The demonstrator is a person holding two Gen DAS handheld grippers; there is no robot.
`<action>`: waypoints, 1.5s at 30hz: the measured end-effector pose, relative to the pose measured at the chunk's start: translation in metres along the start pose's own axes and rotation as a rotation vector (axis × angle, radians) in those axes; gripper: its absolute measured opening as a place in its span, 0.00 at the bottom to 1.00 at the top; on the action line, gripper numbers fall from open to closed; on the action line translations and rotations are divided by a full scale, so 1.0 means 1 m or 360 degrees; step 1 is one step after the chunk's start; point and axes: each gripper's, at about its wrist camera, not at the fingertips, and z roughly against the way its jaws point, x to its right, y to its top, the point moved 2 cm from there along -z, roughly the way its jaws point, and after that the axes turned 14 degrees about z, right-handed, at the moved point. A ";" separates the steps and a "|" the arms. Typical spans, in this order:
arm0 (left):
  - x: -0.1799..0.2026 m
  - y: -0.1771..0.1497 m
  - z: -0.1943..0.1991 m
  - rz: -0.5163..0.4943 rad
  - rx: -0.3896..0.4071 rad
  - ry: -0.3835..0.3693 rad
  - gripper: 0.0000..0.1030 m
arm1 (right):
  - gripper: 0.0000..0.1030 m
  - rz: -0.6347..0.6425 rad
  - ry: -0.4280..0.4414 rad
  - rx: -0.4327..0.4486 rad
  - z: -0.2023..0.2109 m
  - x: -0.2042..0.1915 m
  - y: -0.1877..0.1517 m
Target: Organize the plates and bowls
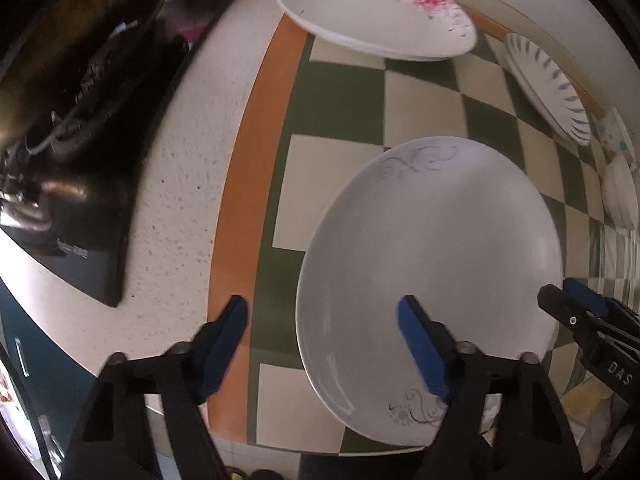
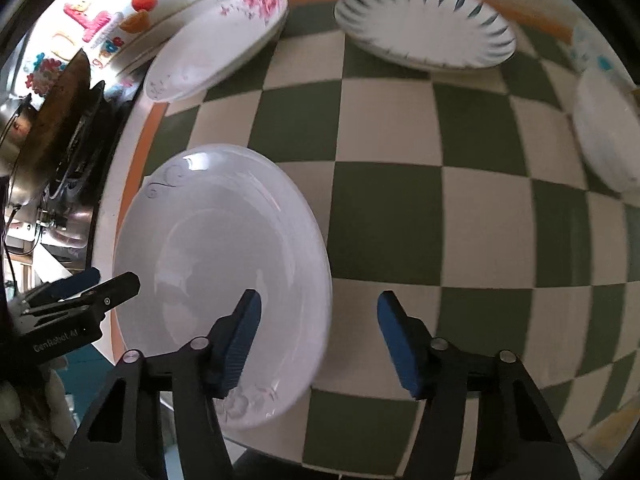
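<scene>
A white plate with grey swirl marks [image 1: 432, 264] lies on the green-and-cream checked cloth near the table's front edge; it also shows in the right wrist view [image 2: 224, 276]. My left gripper [image 1: 322, 344] is open and empty, its right finger over the plate's left part, its left finger over the orange border. My right gripper [image 2: 318, 340] is open and empty, its left finger over the plate's right part, its right finger over the cloth. Each gripper shows at the edge of the other's view. A pink-flowered plate [image 1: 376, 12] [image 2: 216, 44] and a blue-leaf plate [image 1: 552, 88] [image 2: 428, 24] lie at the back.
A plain white dish [image 2: 608, 136] [image 1: 620, 196] lies at the right, with a blue-dotted one [image 2: 596, 56] behind it. A black gas stove [image 1: 68, 136] stands left of the cloth on the speckled white counter [image 1: 180, 184]. The orange cloth border [image 1: 248, 184] runs beside the plate.
</scene>
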 end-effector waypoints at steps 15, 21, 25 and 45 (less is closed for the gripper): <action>-0.007 -0.003 -0.001 0.0169 -0.0057 -0.0160 0.28 | 0.16 -0.0065 0.0311 -0.0025 -0.021 0.026 0.006; 0.017 -0.013 0.015 0.0150 -0.0019 -0.0167 0.28 | 0.14 -0.0029 0.0292 0.0033 -0.002 0.037 0.007; 0.030 -0.009 0.022 0.0107 0.0027 -0.0185 0.28 | 0.13 -0.0016 0.0271 0.0082 0.017 0.051 0.006; 0.160 -0.023 0.002 -0.0156 -0.0005 -0.0229 0.28 | 0.12 -0.0192 0.0127 0.0226 0.074 0.181 -0.048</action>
